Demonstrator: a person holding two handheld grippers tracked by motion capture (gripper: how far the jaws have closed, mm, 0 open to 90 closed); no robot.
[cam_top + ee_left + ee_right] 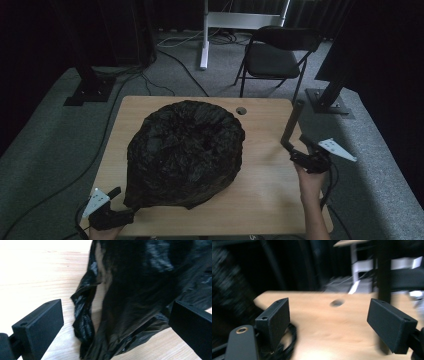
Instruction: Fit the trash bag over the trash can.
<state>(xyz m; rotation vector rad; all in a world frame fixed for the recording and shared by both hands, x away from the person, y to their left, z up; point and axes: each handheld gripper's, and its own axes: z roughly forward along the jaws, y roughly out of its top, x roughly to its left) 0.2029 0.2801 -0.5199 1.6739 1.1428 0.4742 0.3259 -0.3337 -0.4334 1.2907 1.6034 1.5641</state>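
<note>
A big crumpled black plastic bag (185, 150) lies in a heap over the middle and left of the wooden table (265, 185). My left gripper (122, 204) is at the table's near left corner, pointing at the bag's lower edge. In the left gripper view its jaws (117, 312) stand wide apart with a fold of the bag (130, 290) between them, and the pads do not press on it. My right gripper (297, 149) hovers at the table's right edge, away from the bag. Its jaws (329, 315) are open and hold nothing.
A round hole (241, 110) (336, 303) sits near the table's far edge. A grey bar (292, 122) rises by the right edge, close to my right gripper. Beyond the table are a folding chair (275, 55), a white frame leg (204, 40), black stand bases (90, 90) and floor cables.
</note>
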